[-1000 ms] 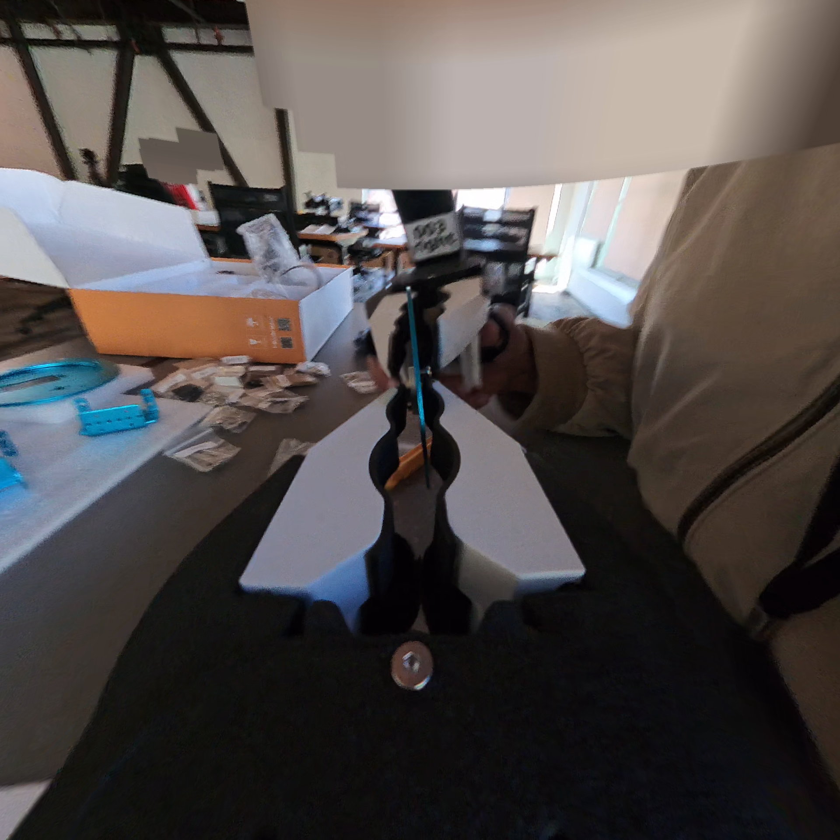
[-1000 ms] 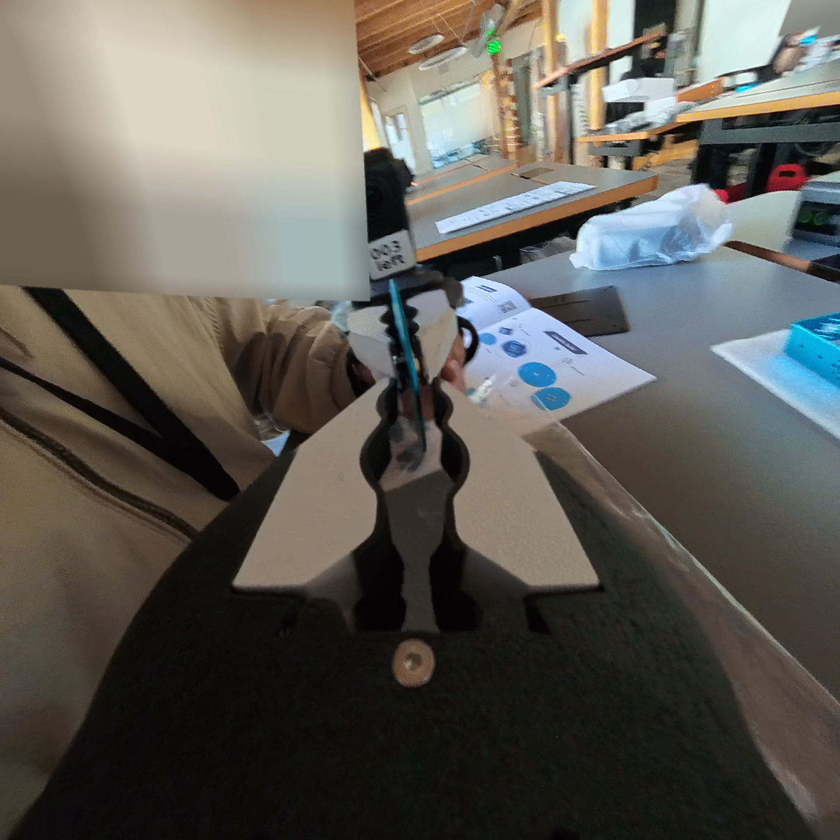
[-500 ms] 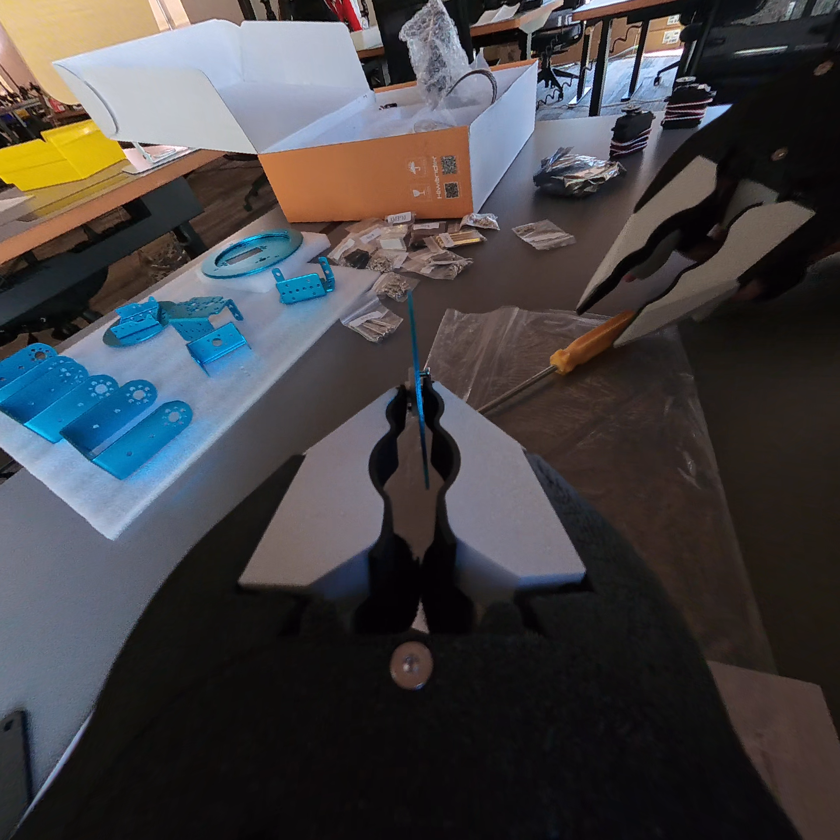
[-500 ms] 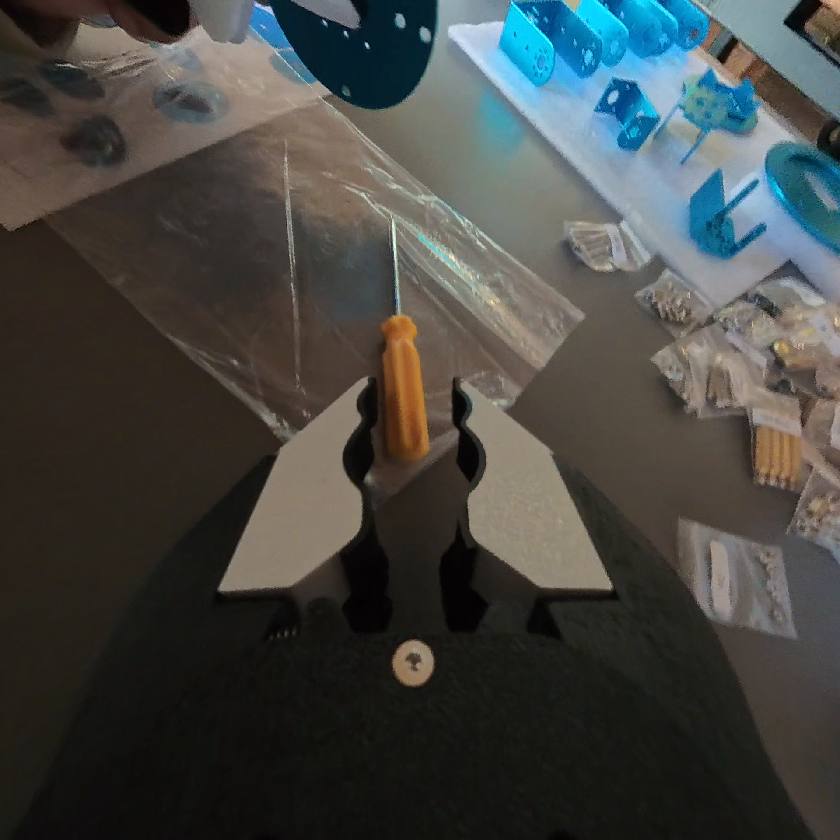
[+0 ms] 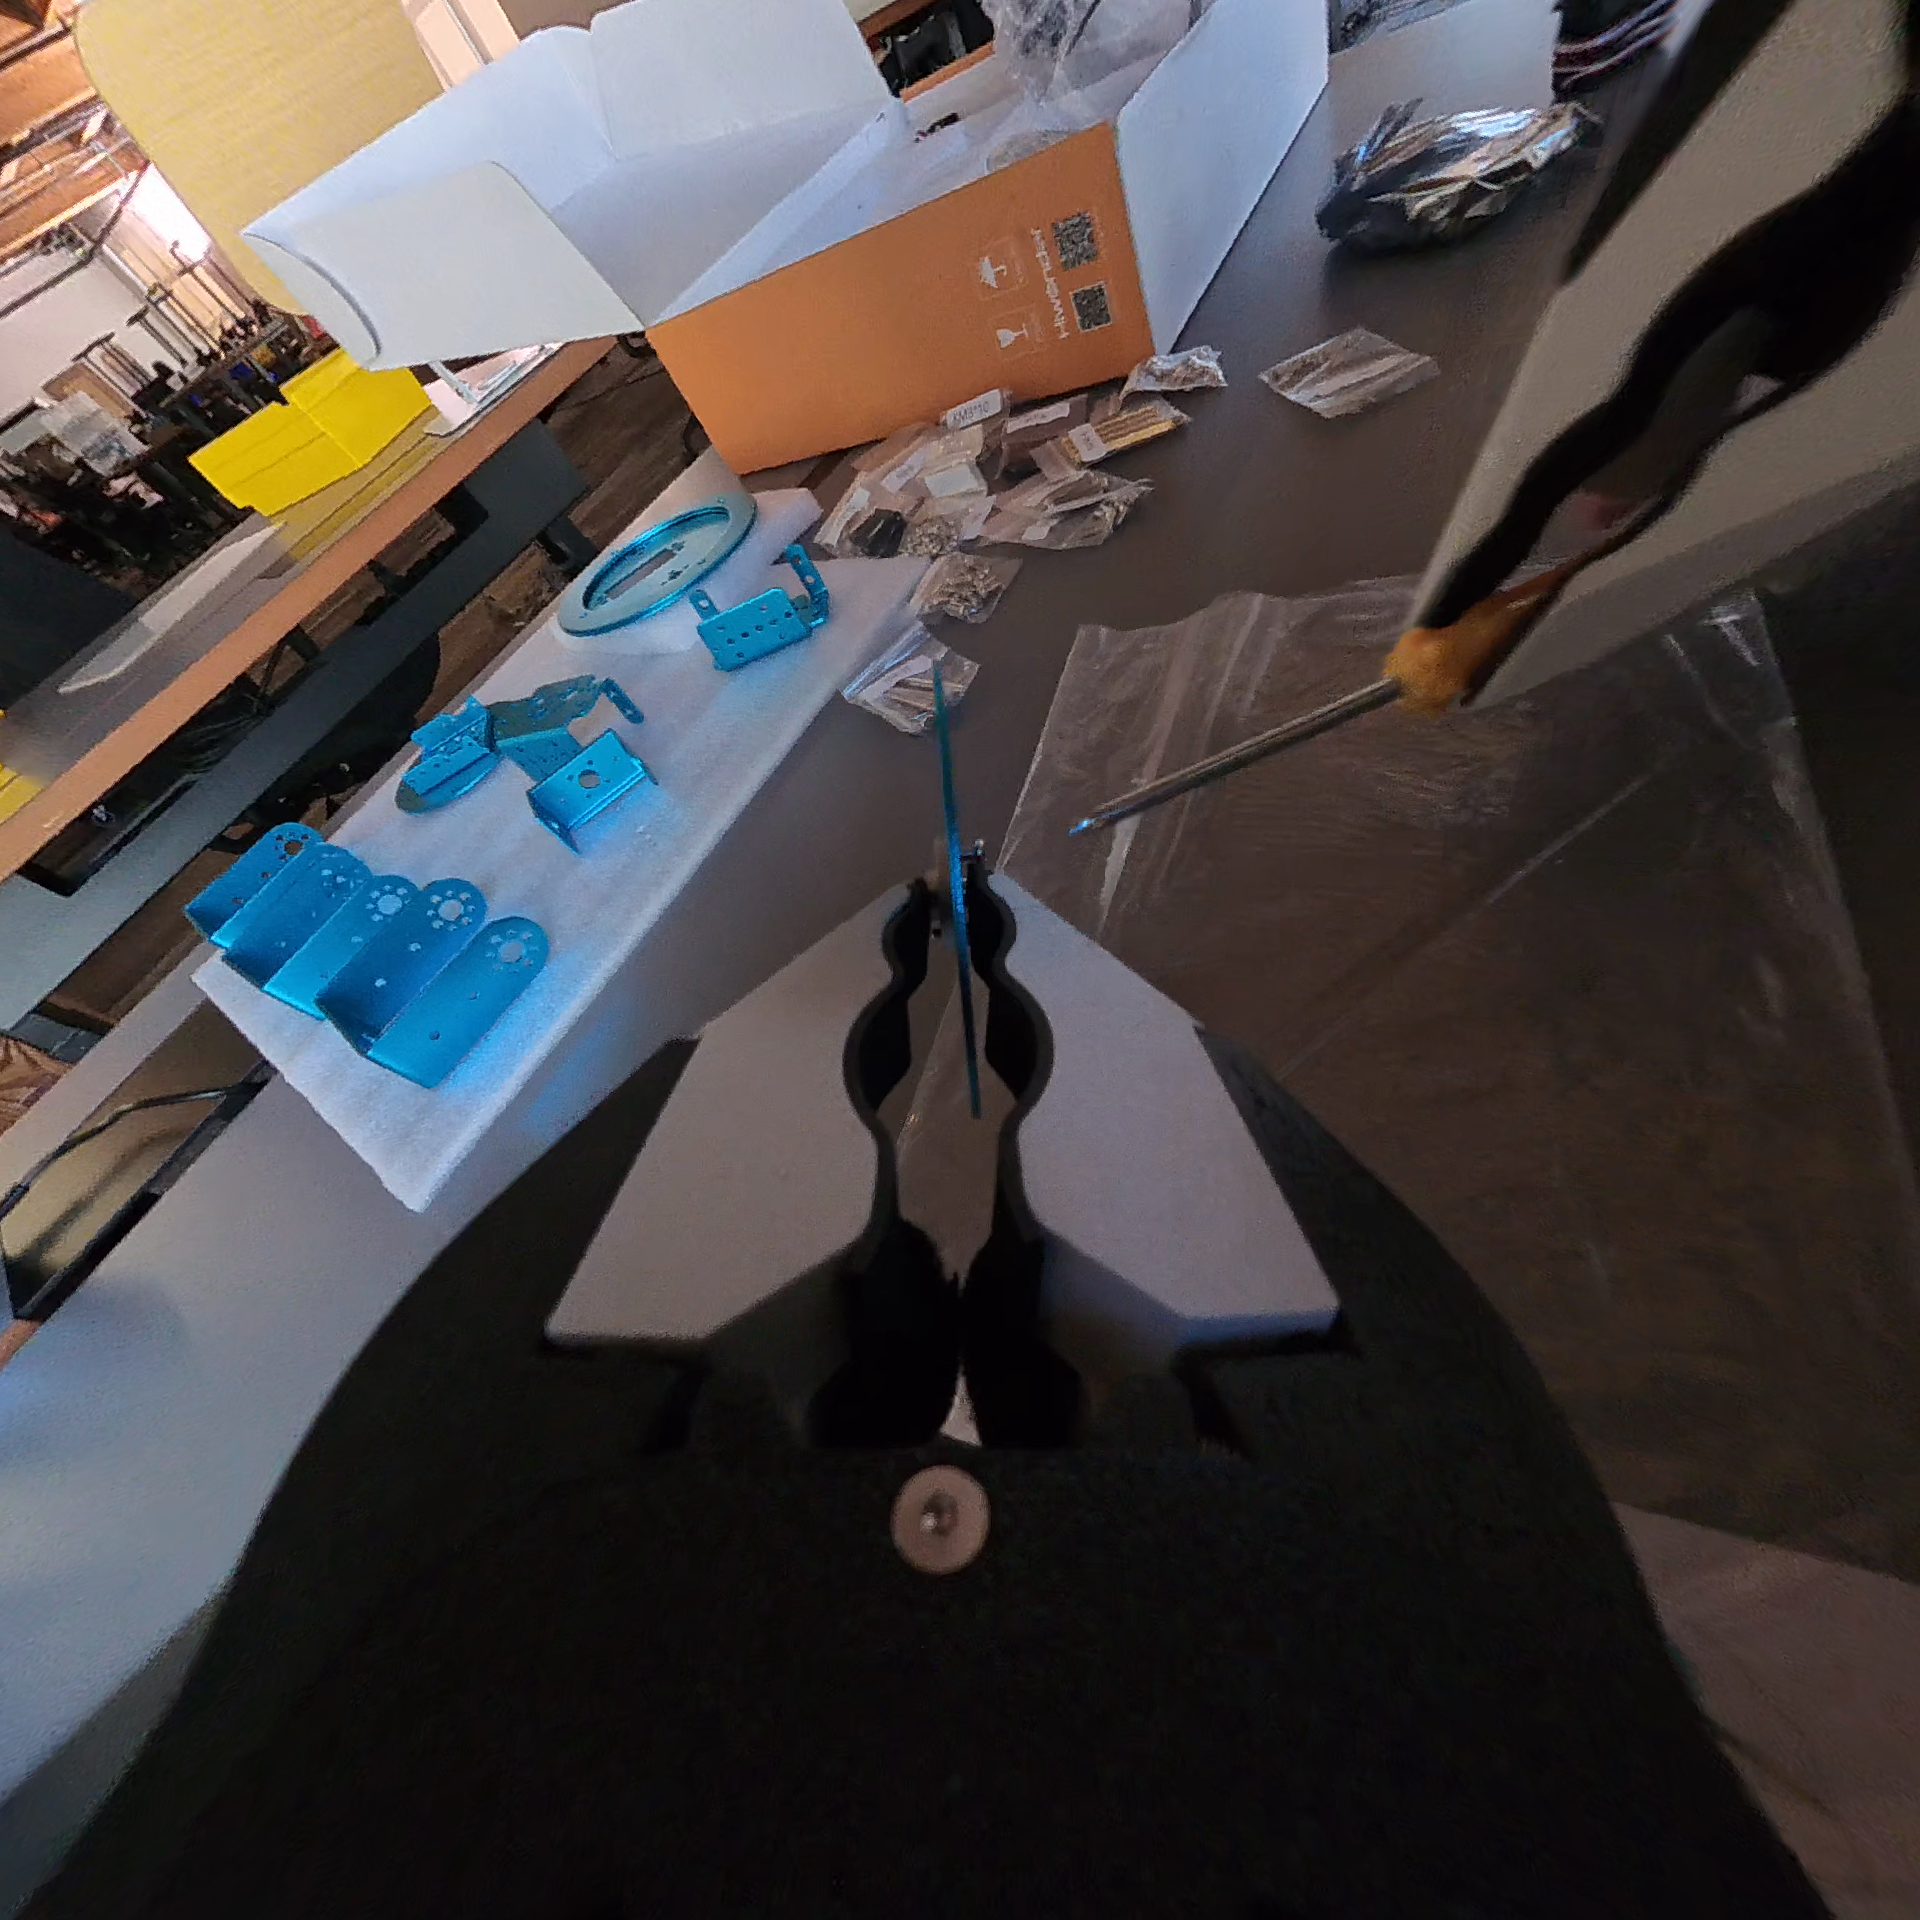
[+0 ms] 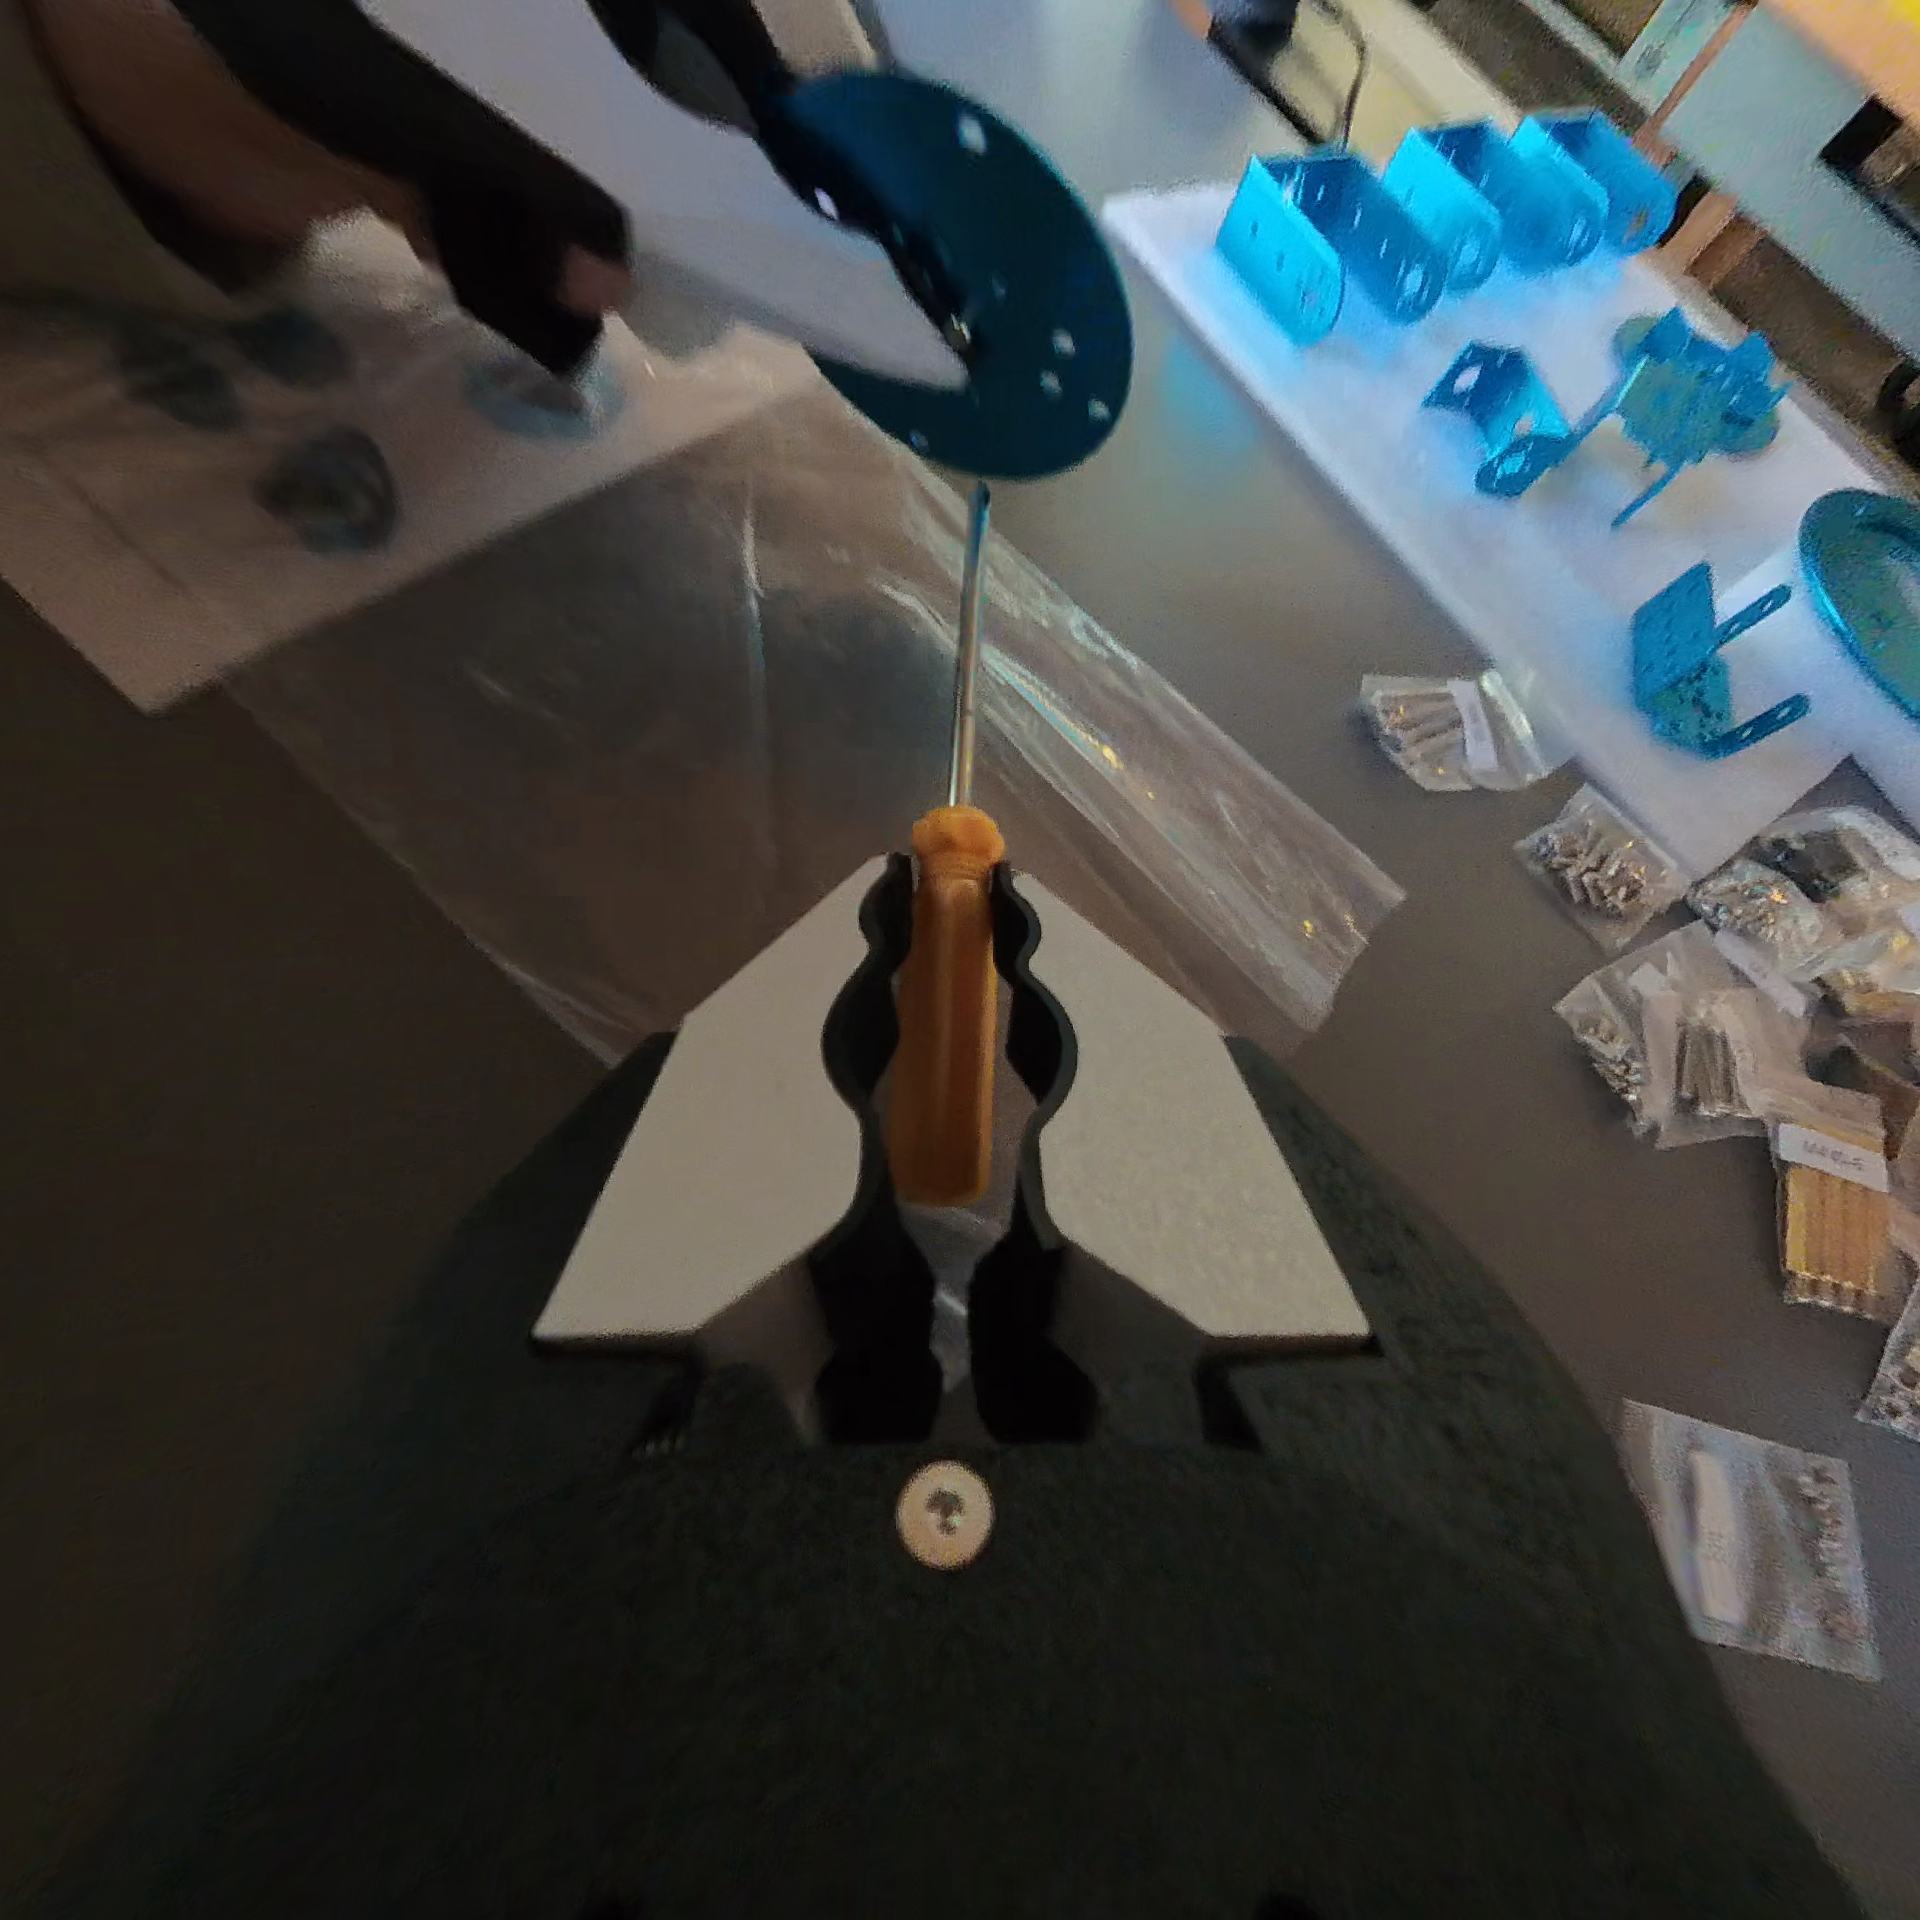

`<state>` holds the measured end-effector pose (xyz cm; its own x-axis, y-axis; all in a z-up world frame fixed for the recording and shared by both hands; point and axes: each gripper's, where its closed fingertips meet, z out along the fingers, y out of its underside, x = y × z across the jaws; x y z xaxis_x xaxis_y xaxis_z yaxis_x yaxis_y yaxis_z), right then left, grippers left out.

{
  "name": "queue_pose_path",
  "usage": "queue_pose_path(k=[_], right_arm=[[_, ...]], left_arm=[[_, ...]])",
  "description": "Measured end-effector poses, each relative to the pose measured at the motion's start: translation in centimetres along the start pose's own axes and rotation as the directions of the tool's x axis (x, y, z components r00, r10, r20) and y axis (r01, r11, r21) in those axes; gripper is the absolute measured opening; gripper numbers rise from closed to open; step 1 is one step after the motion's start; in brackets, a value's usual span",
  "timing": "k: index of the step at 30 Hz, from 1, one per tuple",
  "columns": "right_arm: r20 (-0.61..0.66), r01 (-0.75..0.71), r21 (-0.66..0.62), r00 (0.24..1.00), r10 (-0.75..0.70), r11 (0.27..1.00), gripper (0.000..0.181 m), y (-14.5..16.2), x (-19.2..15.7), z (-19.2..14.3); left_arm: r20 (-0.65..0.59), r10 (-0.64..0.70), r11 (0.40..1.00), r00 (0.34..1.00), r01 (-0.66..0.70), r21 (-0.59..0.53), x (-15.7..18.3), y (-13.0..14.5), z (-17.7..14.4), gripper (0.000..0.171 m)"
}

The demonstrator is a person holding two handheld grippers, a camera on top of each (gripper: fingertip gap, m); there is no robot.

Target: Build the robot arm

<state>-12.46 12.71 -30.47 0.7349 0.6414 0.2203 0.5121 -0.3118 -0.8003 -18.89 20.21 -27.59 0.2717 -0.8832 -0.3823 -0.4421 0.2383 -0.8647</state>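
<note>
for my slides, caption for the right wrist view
Right hand-held gripper shut on orange-handled screwdriver, tip near perforated blue metal disc.

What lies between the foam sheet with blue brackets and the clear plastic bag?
In the left wrist view, bare table and one small parts packet separate the foam sheet from the bag.

In the left wrist view, a clear plastic bag (image 5: 1455,883) lies flat on the grey table (image 5: 156,1403) just ahead and right of the jaws. Left of them, a white foam sheet (image 5: 644,831) carries blue brackets (image 5: 416,966) and a blue ring (image 5: 655,566). Beyond the jaws lie small bags of screws (image 5: 997,488), then an open orange box (image 5: 914,301). A crumpled foil bag (image 5: 1444,187) sits far ahead to the right.
</note>
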Motion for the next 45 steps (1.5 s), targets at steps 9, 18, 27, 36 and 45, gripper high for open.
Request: queue_pose_path(k=[9,18,27,36,45], right_arm=[[-0.009,-0.169,0.089,0.985,0.17,0.982,0.014,-2.3,-1.6,0.6],[-0.009,-0.187,0.068,0.982,0.188,0.98,0.014,-1.8,-1.4,0.9],[0.002,-0.212,0.062,0.977,0.213,0.975,0.013,-1.8,-1.4,1.1],[-0.259,0.137,-0.111,0.952,-0.161,0.984,0.012,-1.9,-0.9,1.4],[0.333,-0.564,0.044,0.786,0.521,0.824,0.013,-3.8,-2.1,0.0]], left_arm=[[-0.038,-0.145,0.989,0.989,0.145,0.005,0.1,0.0,0.2,0.007],[-0.043,-0.143,0.99,0.989,0.143,0.008,0.2,0.0,0.2,0.007],[0.014,-0.061,0.998,0.998,0.061,-0.01,0.1,0.0,0.3,0.007],[0.17,0.068,0.991,0.983,-0.046,-0.128,-0.5,0.5,0.4,0.007],[0.114,0.07,0.995,0.991,-0.078,0.07,-0.5,-2.6,-1.1,0.007]])
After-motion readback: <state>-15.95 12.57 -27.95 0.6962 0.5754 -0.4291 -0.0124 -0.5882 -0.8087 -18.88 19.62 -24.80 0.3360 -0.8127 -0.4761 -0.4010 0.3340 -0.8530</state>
